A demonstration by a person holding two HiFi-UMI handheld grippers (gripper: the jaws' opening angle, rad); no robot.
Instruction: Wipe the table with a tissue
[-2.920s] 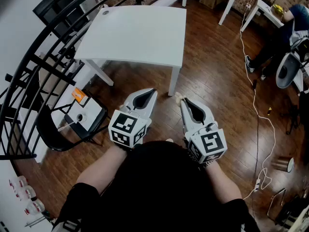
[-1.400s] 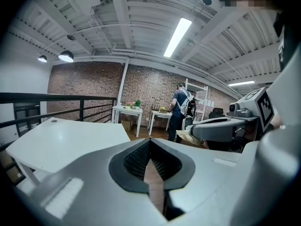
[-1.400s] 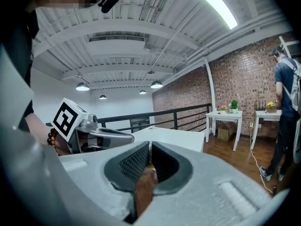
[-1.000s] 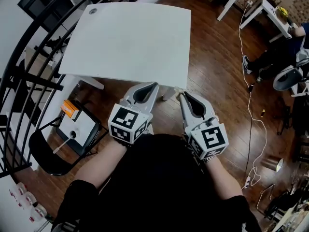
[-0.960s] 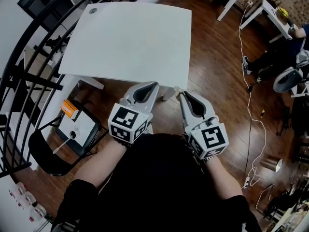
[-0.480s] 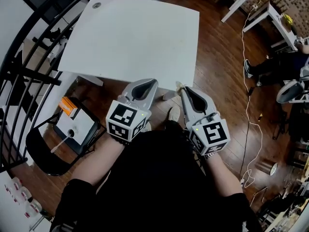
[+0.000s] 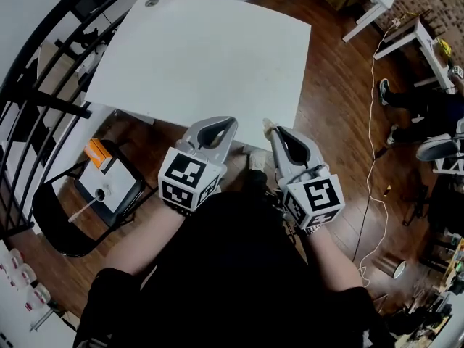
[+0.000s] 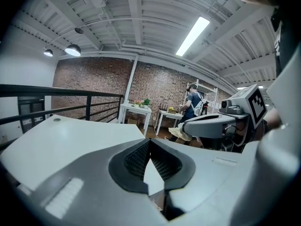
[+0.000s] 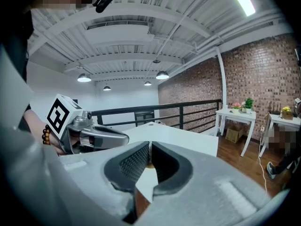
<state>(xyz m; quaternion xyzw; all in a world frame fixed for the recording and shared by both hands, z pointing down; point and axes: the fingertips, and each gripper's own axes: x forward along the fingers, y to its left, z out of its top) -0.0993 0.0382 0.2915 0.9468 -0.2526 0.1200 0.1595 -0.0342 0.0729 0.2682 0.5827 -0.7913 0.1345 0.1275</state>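
Note:
A white table (image 7: 203, 56) fills the upper middle of the head view. Both grippers hover side by side at its near edge. My left gripper (image 7: 230, 119) is shut with nothing between its jaws (image 8: 149, 140). My right gripper (image 7: 270, 129) is shut on a small crumpled beige tissue (image 7: 267, 126) that pokes out of its tip. The left gripper view shows that tissue (image 8: 180, 134) hanging from the right gripper's closed tip. In the right gripper view a sliver of tissue (image 9: 148, 165) shows between the pads, with the tabletop (image 9: 188, 135) ahead.
A small round object (image 7: 151, 2) sits at the table's far left corner. A black railing (image 7: 43, 49) runs along the left. A folding chair (image 7: 101, 183) holding a white box stands at left. A cable (image 7: 373, 172) crosses the floor; a person's legs (image 7: 413, 114) show at right.
The table has come nearer and larger in the head view. Both gripper tips now overlap its near edge instead of the floor. Both stay shut, with the tissue still in the right one.

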